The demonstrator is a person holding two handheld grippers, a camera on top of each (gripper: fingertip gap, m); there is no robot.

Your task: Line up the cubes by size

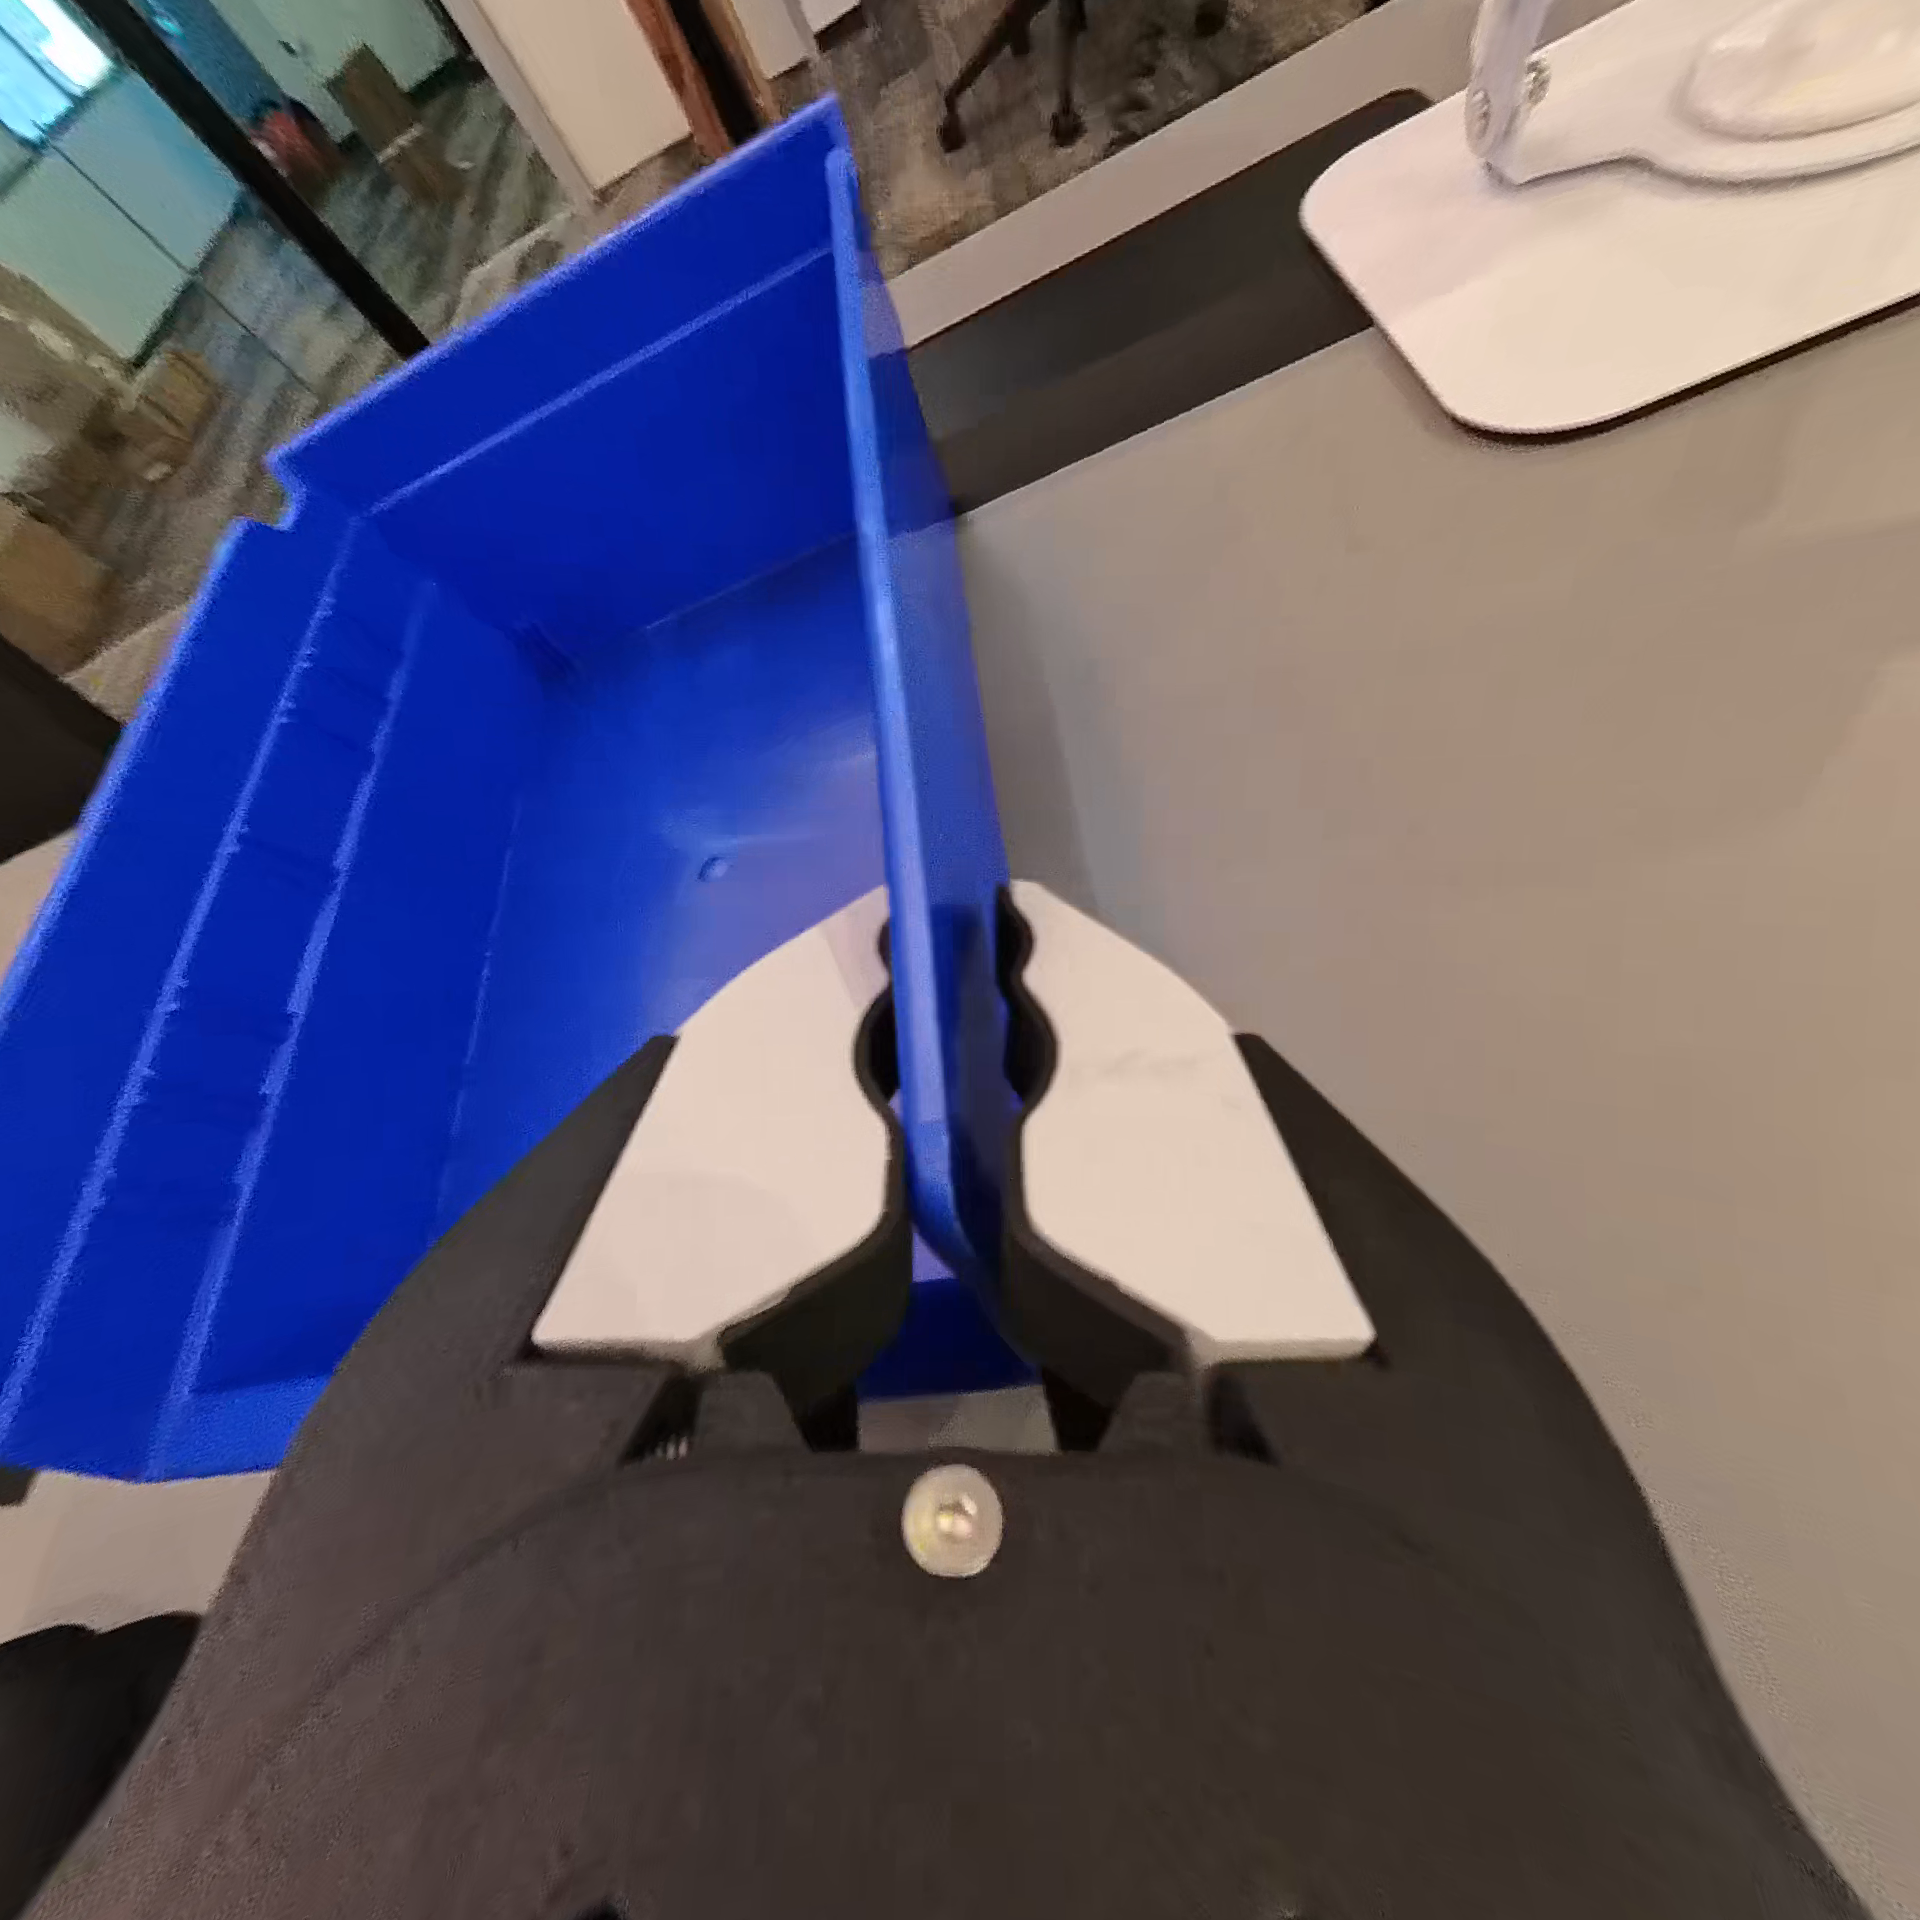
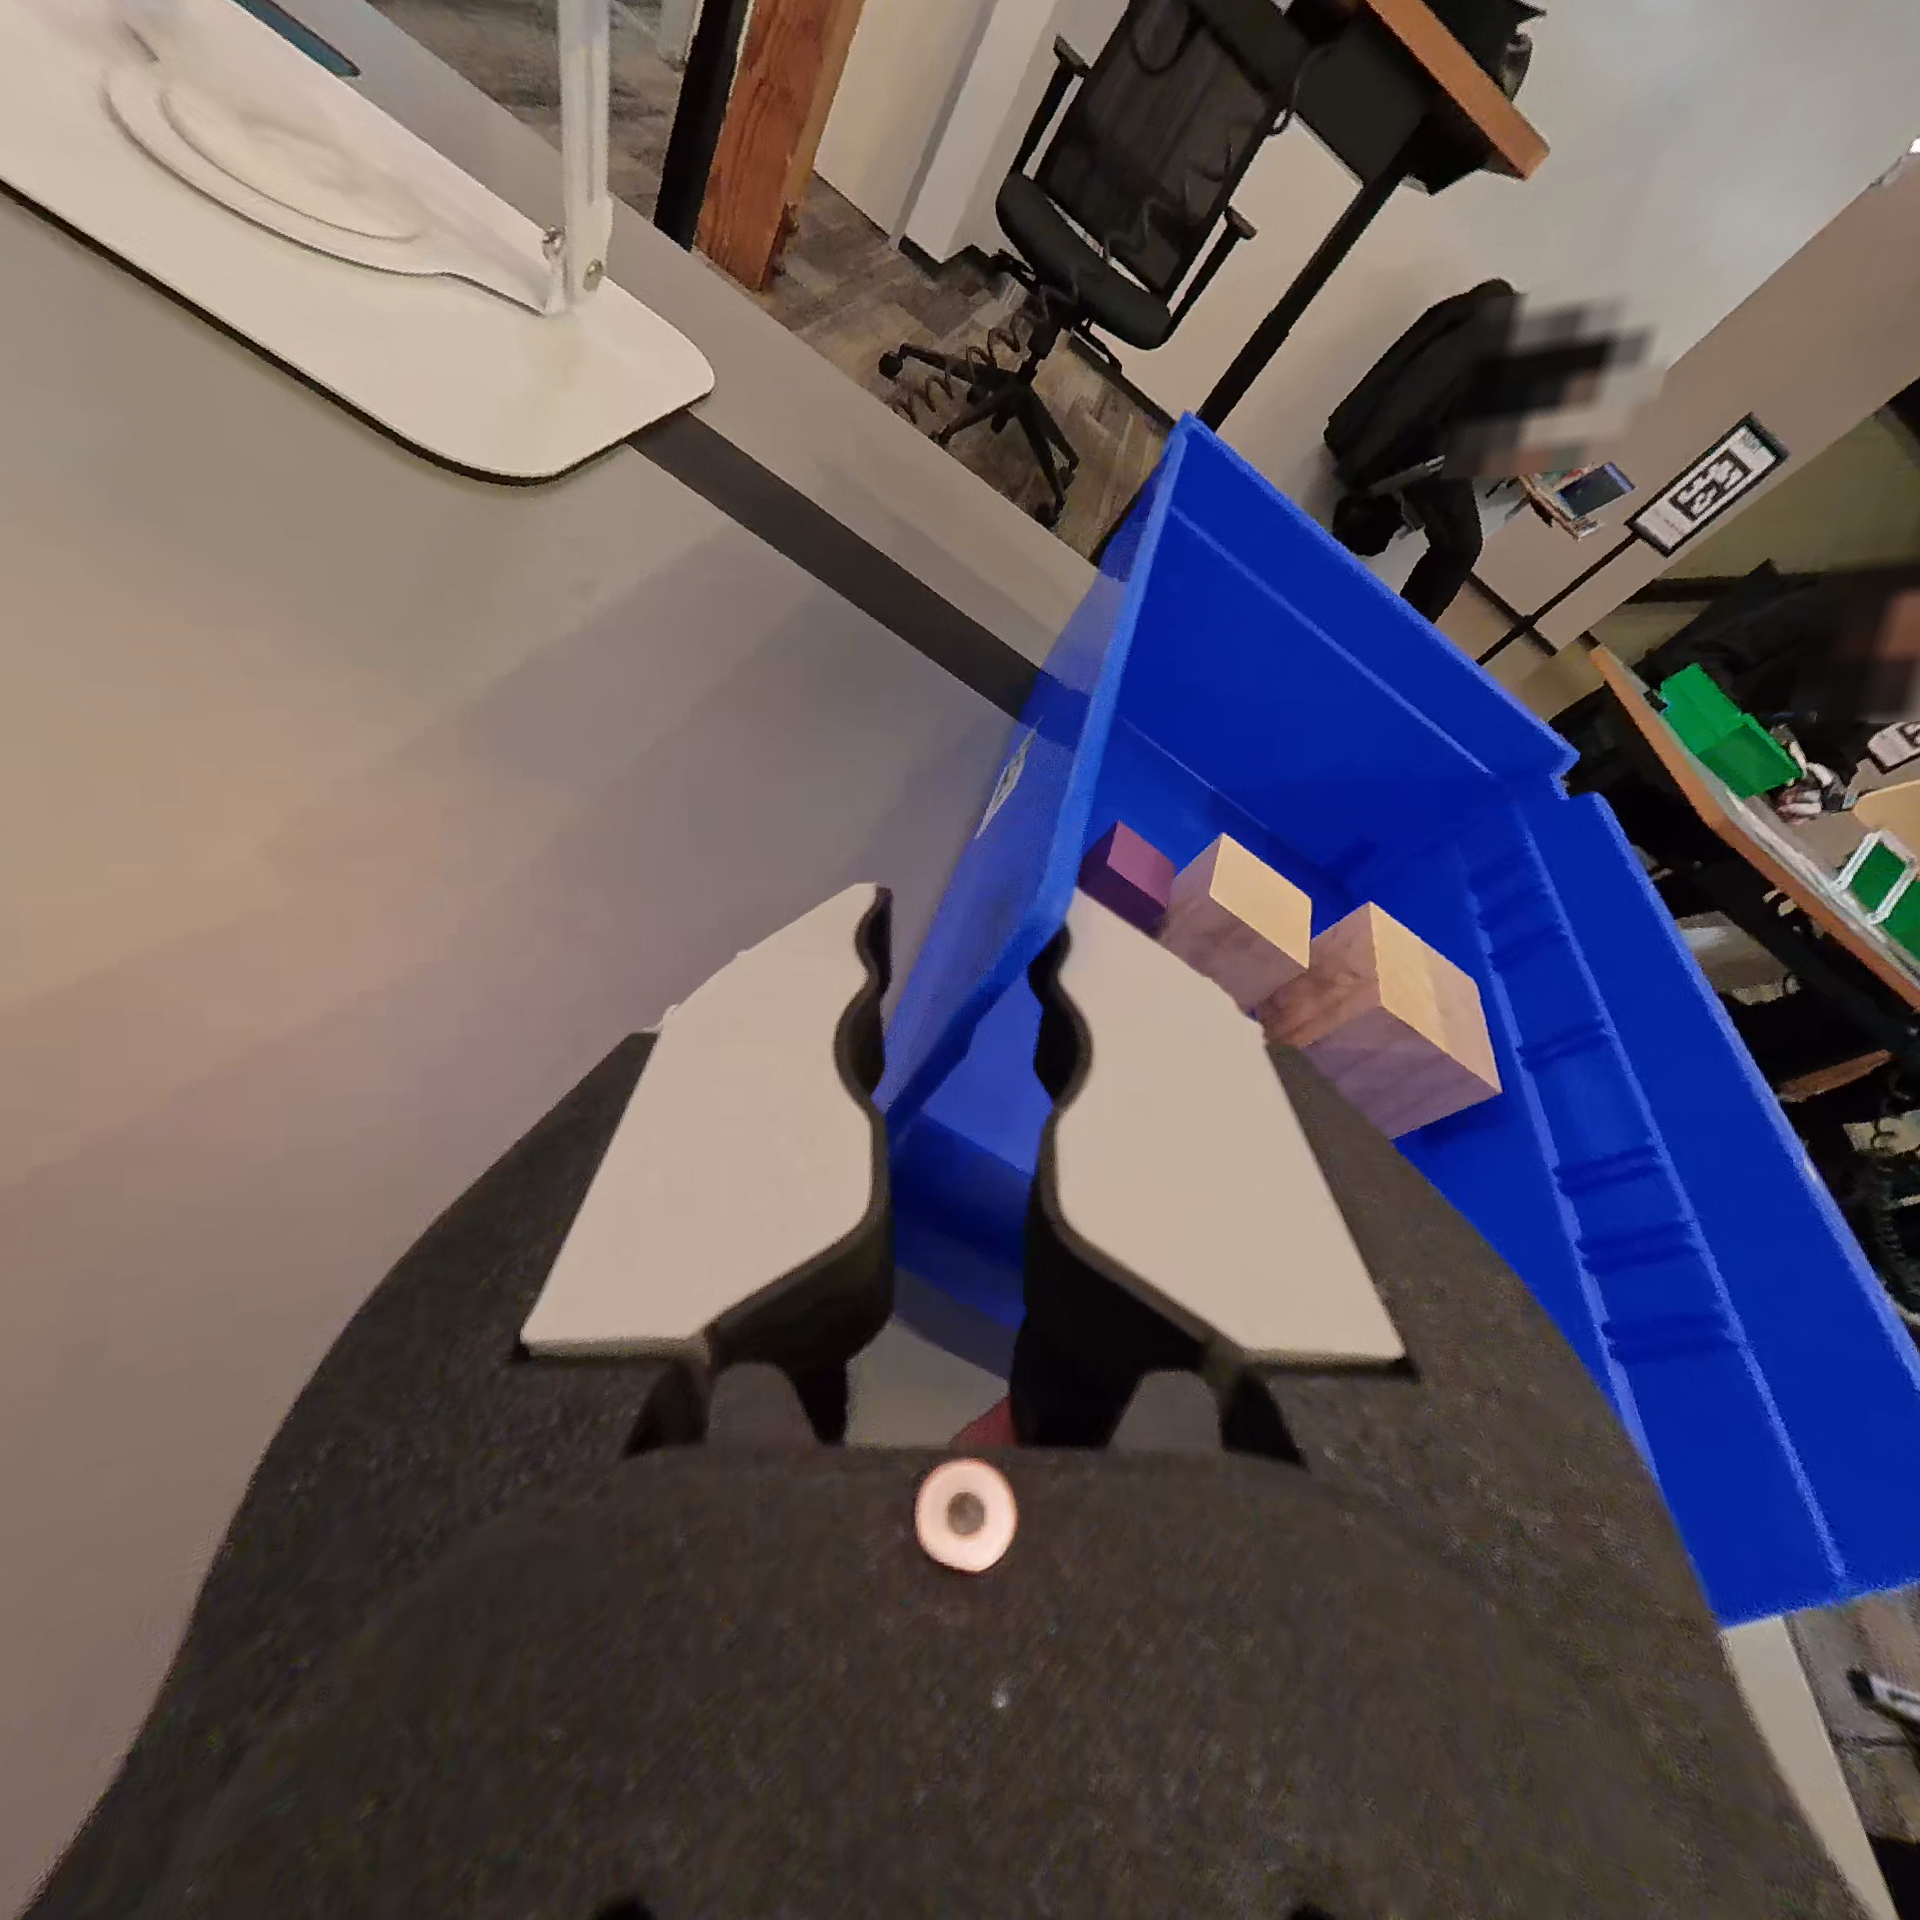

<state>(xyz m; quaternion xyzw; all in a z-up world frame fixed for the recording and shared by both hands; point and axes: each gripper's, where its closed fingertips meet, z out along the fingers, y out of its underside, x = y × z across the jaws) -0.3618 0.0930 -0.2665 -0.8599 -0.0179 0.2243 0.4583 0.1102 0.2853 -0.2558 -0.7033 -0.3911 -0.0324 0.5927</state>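
Here, both grippers are on a blue bin, each astride a side wall. Left gripper [image 1: 951,997]: clenched on the wall's rim, both pads [image 1: 1023,1023] against the plastic, wall edge running straight up between them. Right gripper [image 2: 961,997]: fingers straddle the wall of the blue bin [image 2: 1299,665]; the right-hand pad seems to touch the inner face, but a sliver of gap shows beside the left-hand pad, so I read it as closing, not yet gripping.

Cubes sit inside the bin on its floor, seen from the right wrist: a small purple cube [image 2: 1132,873] nearest the wall, then a mid-sized wooden cube [image 2: 1242,925], then a larger wooden cube [image 2: 1387,1018], touching one another in a row. The left wrist view shows bare bin floor only.

Step in hand, as I judge it: taking hold of the bin with both grippers, likely to tip or shift it so the cubes reach the grey counter [image 2: 364,779]. To do it well: seat the right pads fully on the wall before any lift; keep both grips level; move slowly, since loose cubes will slide.

Orientation: the bin's long axis runs away from both cameras toward the counter's far edge, open top up. The cube row runs crosswise, slanting from the gripped wall toward the opposite one, small to large.
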